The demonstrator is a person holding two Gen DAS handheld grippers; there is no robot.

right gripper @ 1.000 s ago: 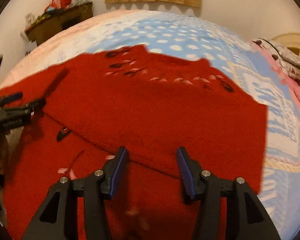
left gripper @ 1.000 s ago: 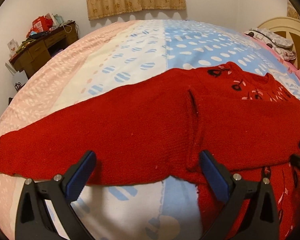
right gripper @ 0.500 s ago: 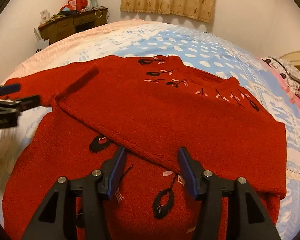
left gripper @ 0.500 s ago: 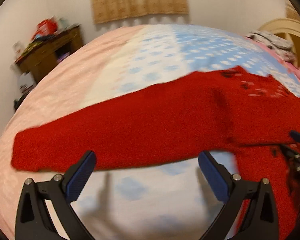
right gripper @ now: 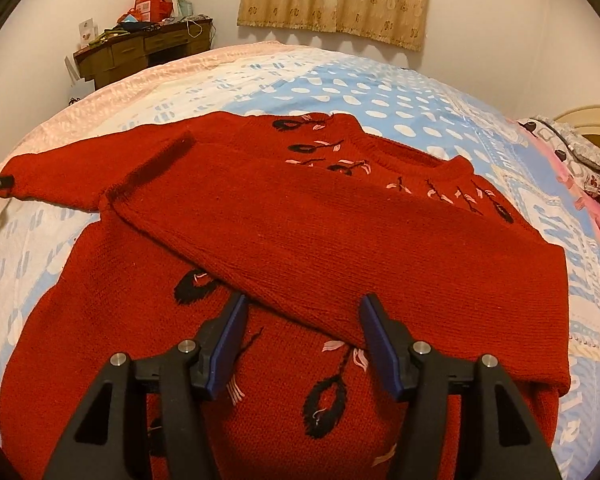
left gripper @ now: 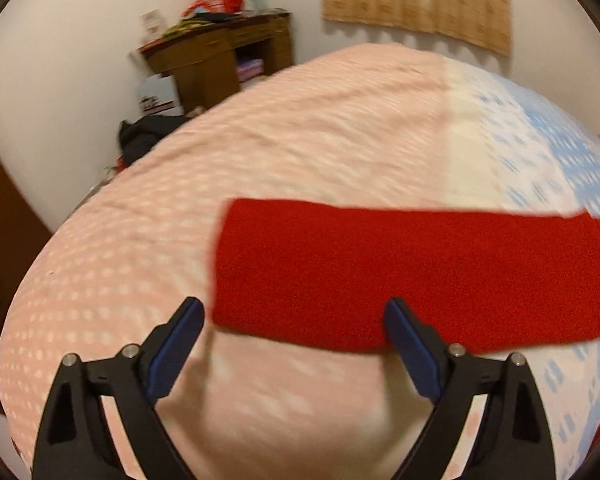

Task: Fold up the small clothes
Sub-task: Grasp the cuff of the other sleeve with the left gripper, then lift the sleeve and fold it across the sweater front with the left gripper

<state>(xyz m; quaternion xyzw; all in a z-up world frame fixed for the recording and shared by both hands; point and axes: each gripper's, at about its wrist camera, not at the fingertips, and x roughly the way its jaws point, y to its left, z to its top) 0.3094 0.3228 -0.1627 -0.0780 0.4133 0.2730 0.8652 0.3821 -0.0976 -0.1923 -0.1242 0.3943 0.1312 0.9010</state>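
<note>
Ahead of the right gripper with its blue pads and black frame lies a red sweater with black and pink flower motifs. Beyond it the bedspread is light blue with white spots, pink toward the left. The curtain beyond is beige, patterned

Left tool, right tool: black frames, blue pads, silver screws.

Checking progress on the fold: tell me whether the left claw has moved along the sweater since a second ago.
Yes. The left claw has travelled out along the left sleeve to its cuff end, toward the desk, its jaws closing.
</note>
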